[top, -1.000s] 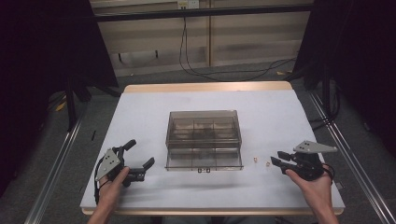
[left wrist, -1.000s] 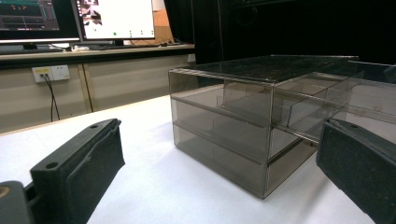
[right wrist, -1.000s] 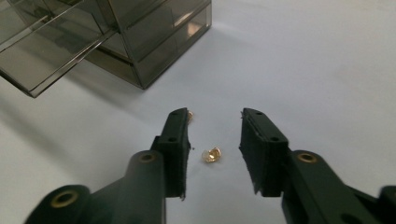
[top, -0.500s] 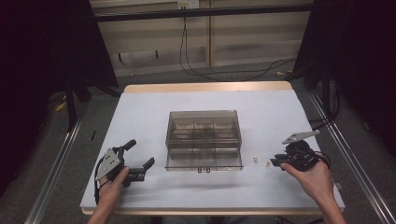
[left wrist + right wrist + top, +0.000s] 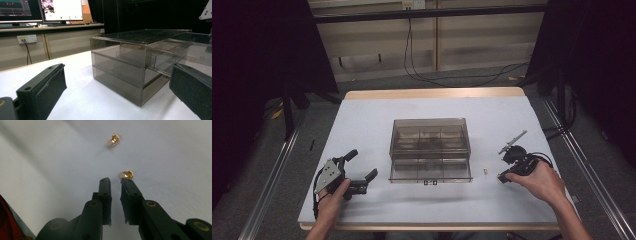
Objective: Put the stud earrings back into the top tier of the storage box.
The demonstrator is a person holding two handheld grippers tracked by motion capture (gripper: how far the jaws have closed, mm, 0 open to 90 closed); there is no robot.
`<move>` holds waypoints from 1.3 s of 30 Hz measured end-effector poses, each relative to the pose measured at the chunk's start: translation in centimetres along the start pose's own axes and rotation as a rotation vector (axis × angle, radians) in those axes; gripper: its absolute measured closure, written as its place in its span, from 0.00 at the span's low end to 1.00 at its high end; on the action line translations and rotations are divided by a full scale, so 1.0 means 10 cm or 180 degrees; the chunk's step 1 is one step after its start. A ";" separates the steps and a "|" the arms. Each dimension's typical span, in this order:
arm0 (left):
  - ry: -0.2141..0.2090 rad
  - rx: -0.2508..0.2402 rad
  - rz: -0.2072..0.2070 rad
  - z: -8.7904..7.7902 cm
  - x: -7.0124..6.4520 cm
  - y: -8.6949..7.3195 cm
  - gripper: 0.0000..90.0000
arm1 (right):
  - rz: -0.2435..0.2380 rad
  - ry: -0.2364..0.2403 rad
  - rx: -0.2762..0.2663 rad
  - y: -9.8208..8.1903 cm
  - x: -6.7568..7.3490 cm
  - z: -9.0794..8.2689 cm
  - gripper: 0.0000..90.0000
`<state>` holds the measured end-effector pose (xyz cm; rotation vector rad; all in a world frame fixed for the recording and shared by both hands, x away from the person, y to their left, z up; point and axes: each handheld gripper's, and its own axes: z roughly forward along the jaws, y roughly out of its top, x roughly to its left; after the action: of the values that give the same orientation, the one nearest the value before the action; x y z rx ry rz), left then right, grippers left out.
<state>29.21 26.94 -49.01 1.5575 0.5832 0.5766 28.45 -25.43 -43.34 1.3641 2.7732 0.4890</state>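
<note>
The step in hand is the pickup of a small gold piece from the worktop (image 5: 512, 115). Two such pieces lie on the white surface right of the clear drawer box (image 5: 430, 150). In the right tool view the near piece (image 5: 126, 174) sits just off the tip of one jaw, not between the two; the far piece (image 5: 113, 140) lies apart, further on.

The right tool (image 5: 115, 180) points down at the surface. Its jaws have just been closing and now stand nearly together with a slim gap, and nothing is between them. No grasp is made.

The left tool (image 5: 360, 167) rests at the near left of the worktop, jaws wide apart and released, aimed at the box.

Judgement: the next move calls for the right tool to spread slightly, shift sideways to straddle the near piece, then clench. The piece is small and may skid off a jaw tip.
</note>
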 end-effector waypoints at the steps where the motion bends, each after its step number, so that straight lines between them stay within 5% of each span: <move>1: 0.0000 0.0001 0.0001 0.00 0.00 0.00 0.01 | -0.0027 -0.0026 0.0041 0.03 -0.01 0.01 0.87; 13: -0.0004 0.0000 -0.0004 0.00 0.00 0.00 0.01 | -0.0070 -0.0010 0.0339 0.21 -0.08 0.11 0.87; 24: 0.0000 0.0001 0.0002 0.00 0.00 0.00 0.01 | -0.0095 -0.0032 0.0397 0.24 -0.11 0.18 0.94; 31: -0.0004 0.0005 -0.0005 0.00 0.00 0.00 0.01 | -0.0089 -0.0129 0.0320 0.24 -0.08 0.18 0.96; 39: 0.0000 0.0000 0.0000 0.00 0.00 0.00 0.01 | -0.0063 -0.0032 0.0133 0.20 -0.07 0.09 0.96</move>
<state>29.21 26.93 -49.01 1.5576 0.5832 0.5765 30.51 -24.61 -43.71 1.3418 2.8015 0.4244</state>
